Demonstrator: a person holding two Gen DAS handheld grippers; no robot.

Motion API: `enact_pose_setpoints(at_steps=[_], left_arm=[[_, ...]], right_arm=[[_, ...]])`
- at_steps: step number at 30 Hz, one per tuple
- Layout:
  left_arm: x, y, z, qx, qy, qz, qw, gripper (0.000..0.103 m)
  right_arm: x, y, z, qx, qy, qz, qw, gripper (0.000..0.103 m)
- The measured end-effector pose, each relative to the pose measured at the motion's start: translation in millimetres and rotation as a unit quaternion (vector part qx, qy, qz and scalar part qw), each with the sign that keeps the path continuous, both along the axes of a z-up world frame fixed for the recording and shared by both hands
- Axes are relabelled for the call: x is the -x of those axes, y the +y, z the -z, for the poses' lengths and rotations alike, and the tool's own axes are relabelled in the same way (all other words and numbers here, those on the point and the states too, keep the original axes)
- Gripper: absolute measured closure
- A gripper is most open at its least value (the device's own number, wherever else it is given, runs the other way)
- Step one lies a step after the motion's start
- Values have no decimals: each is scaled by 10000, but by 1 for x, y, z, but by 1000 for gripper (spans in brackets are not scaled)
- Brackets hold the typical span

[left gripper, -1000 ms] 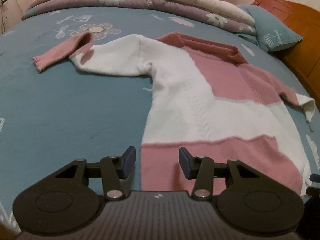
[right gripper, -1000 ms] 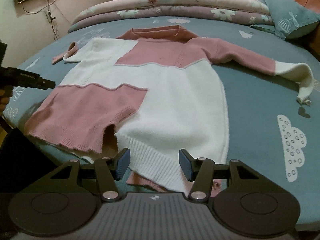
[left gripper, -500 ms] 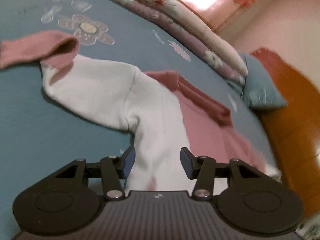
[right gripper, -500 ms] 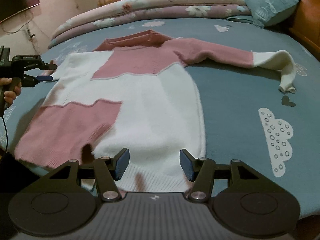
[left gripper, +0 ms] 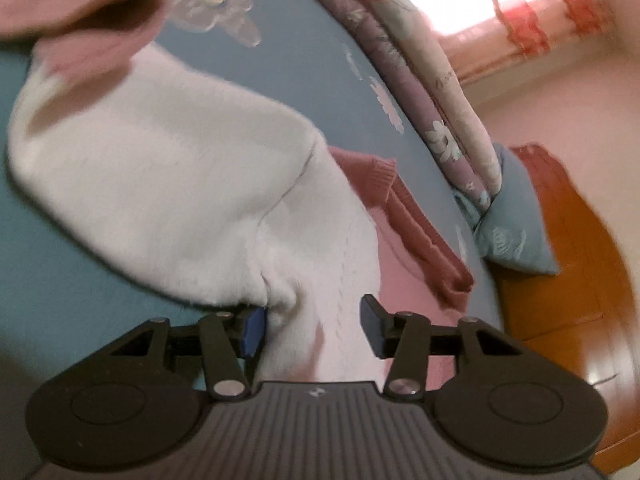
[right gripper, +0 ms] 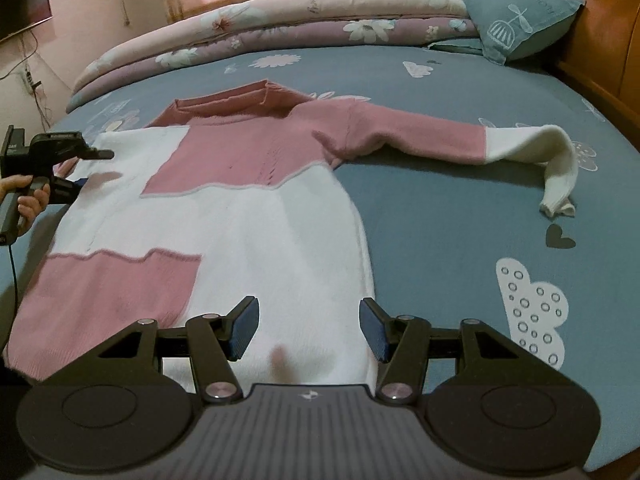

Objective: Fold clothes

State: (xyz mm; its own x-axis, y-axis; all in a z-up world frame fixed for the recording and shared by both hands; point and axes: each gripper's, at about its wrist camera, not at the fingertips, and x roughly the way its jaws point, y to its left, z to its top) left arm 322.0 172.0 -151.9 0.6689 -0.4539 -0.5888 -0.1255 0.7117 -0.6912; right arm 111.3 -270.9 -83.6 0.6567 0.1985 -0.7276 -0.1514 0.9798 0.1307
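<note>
Pink-white sweater [left gripper: 192,184] armpit sits between tilted, closing left claw [left gripper: 310,330].

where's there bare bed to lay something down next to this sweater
Widest bare sheet lies right of the sweater body, under its outstretched sleeve and down past the cloud print. Another strip runs between the collar and the rolled quilt. It is crowded on the left, where the left tool is at the other sleeve.
</note>
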Motion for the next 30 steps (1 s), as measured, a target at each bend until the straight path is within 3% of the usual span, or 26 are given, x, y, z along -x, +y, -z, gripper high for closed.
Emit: enact_pose_setpoints(at_steps=[3,8,15,19,22,25,30], left_arm=[[-2,-12,-10,-943,-95,105,9954,85],[-5,-5,-23,-1370,-238,-57,9903,91],[-23,14,-24,-1484,-125,-257,9885,91],[-25,17,-16,-1238,-116,-430,9913,90],[-20,18,-14,-1186,-118,-419,9920,87],[-12,17,-16,-1126,-114,-261,9932,87],[3,10,-22,-1181,-43,116,9929,77]], right_arm=[[-6,-1,4,-34,49,77,10000,42],[-10,-5,11,-47,169,194,9997,42],[-15,-14,13,-215,240,334,9989,42],[-33,-34,10,-993,274,300,9942,42],[-69,-54,6,-1810,340,169,9828,42],[-117,-64,6,-2288,361,90,9728,42],[-182,-65,18,-2490,537,242,9667,43]])
